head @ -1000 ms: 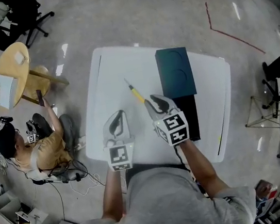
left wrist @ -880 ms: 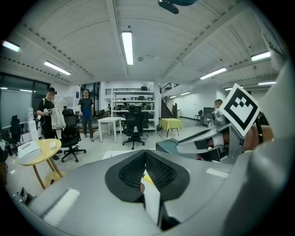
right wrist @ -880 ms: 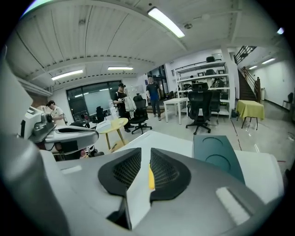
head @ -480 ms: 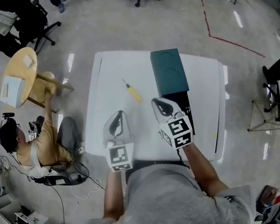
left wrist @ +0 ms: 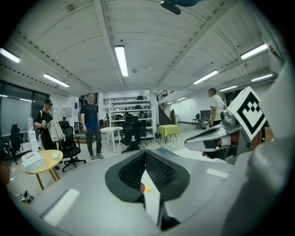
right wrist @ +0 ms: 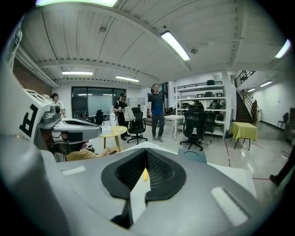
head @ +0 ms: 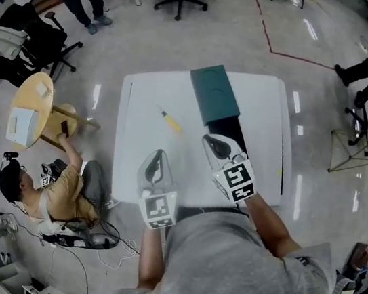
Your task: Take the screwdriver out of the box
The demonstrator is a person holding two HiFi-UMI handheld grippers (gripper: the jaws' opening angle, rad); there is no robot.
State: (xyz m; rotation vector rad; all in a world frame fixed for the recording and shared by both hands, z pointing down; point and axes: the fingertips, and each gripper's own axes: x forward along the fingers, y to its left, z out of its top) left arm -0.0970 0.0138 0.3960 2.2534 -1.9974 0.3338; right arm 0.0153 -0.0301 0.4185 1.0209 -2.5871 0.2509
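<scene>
left tongs (head: 160,155) shut, empty | right tongs (head: 211,139) shut, empty (pulled back off screwdriver (head: 170,121)) | screwdriver lies on table (head: 133,150)

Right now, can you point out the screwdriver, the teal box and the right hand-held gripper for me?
screwdriver (head: 171,123): head view, on its yellow handle.
teal box (head: 215,94): head view, middle of its flat top.
right hand-held gripper (head: 212,140): head view, at the tips of its closed jaws.

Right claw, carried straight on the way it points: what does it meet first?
Probably the yellow screwdriver on the white table, dead ahead of the shut right claw; depth is unclear, so it might touch the tabletop just short of it.
</scene>
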